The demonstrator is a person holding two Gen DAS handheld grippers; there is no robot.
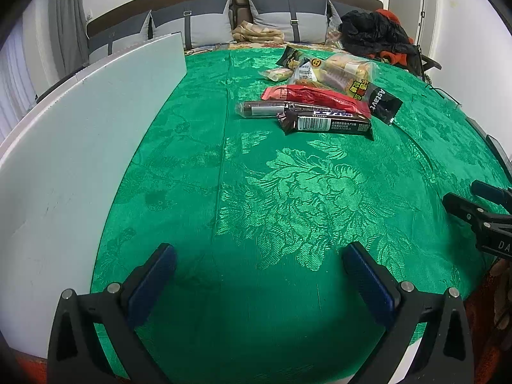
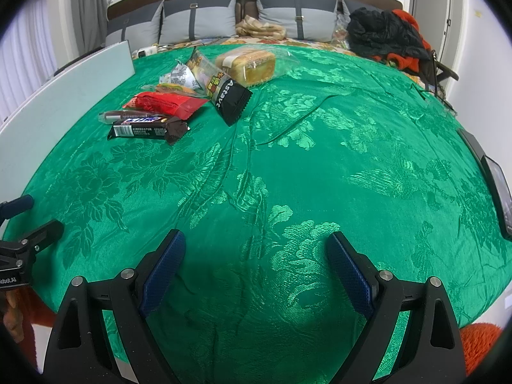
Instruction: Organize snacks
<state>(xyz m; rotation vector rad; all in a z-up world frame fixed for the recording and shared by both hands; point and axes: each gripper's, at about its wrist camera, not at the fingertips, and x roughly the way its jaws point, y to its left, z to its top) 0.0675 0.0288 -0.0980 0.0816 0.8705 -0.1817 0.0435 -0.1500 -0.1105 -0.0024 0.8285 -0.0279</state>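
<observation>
On green cloth (image 1: 288, 192): snack pile (image 1: 320, 96) at far side, white board (image 1: 80, 160) left. Left gripper (image 1: 259, 275), right gripper (image 2: 256, 256) both wide, empty.

White letters reading "Astavt" run along the black end of a clear-and-black plastic snack packet (image 2: 231, 100) (image 1: 382, 104) lying on the green cloth. Just beside that packet, toward the cameras, a dark brown chocolate bar wrapper (image 2: 140, 130) (image 1: 326, 124) carries a white barcode label whose digits are too small to read. The yellow characters on the packet are illegible.
</observation>
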